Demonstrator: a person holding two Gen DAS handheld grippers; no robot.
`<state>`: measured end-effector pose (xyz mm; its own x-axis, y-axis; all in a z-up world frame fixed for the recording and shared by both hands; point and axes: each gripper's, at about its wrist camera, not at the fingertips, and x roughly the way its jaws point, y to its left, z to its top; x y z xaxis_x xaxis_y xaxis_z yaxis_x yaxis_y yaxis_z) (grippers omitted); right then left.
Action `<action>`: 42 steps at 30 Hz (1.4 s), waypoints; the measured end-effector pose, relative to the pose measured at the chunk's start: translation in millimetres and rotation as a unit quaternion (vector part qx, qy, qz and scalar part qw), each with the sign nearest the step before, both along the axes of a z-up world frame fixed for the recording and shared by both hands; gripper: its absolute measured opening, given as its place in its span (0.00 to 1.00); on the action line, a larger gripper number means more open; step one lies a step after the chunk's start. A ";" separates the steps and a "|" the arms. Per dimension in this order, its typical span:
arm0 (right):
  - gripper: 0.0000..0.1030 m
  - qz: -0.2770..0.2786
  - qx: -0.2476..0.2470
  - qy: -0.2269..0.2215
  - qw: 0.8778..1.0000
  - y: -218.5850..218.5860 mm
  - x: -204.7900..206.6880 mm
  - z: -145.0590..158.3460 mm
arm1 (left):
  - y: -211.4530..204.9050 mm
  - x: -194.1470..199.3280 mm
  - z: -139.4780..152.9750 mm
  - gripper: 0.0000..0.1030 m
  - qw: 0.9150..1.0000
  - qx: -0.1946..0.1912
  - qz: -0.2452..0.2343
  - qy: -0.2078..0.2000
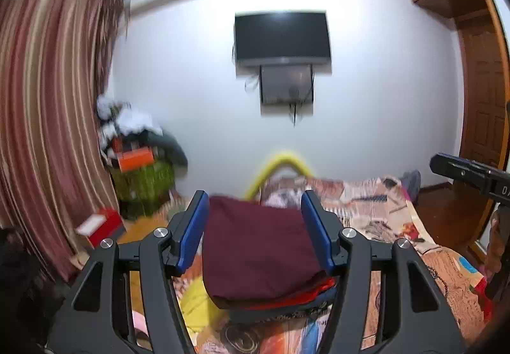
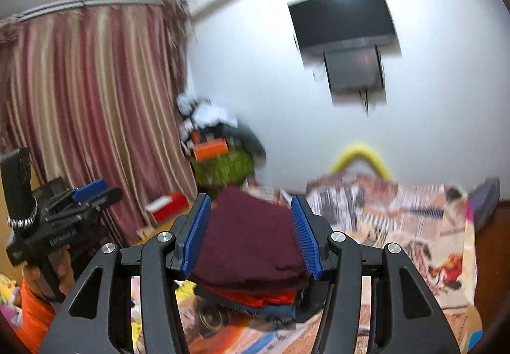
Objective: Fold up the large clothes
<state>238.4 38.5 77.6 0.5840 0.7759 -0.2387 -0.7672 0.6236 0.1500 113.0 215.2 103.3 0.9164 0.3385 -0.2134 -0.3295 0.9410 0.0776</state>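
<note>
A folded stack of clothes [image 1: 258,245] lies on the patterned bedspread [image 1: 376,210], with a maroon piece on top and red and blue layers under it. My left gripper [image 1: 255,226] frames the stack in its own view, its blue pads standing apart on either side without pressing it. My right gripper [image 2: 251,229] shows the same stack [image 2: 251,242] between its spread pads, also loose. The right wrist view has the left gripper [image 2: 102,191] off to the left with nothing in its fingers, in a hand with an orange sleeve [image 2: 32,315]. The right gripper's black body [image 1: 471,177] shows at the right edge.
A television [image 1: 282,38] hangs on the white wall ahead. A striped curtain [image 1: 51,105] covers the left side. Beside it stand a cluttered green basket [image 1: 143,178] and a red box [image 1: 102,226] on the floor. A wooden door [image 1: 484,99] is at the right. A yellow tube [image 1: 280,165] arches behind the bed.
</note>
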 end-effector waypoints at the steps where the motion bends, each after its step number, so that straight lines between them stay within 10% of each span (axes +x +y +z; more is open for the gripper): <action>1: 0.47 0.002 0.007 -0.013 1.000 -4.1 -12.7 3.5 | -13.1 -12.2 1.2 0.58 1.000 0.015 0.002 -0.016; 8: 0.50 -0.034 0.015 -0.068 0.997 -12.2 -68.4 -8.9 | -64.2 -58.2 -13.3 0.70 0.997 0.036 0.012 -0.074; 16: 1.00 -0.078 0.017 -0.092 0.992 -14.7 -90.3 -17.4 | -70.8 -91.6 -35.5 0.99 0.995 -0.002 0.046 -0.089; 42: 1.00 -0.084 -0.013 -0.045 0.995 -16.2 -85.7 -36.5 | -66.7 -90.0 -55.2 1.00 0.996 -0.023 0.059 -0.066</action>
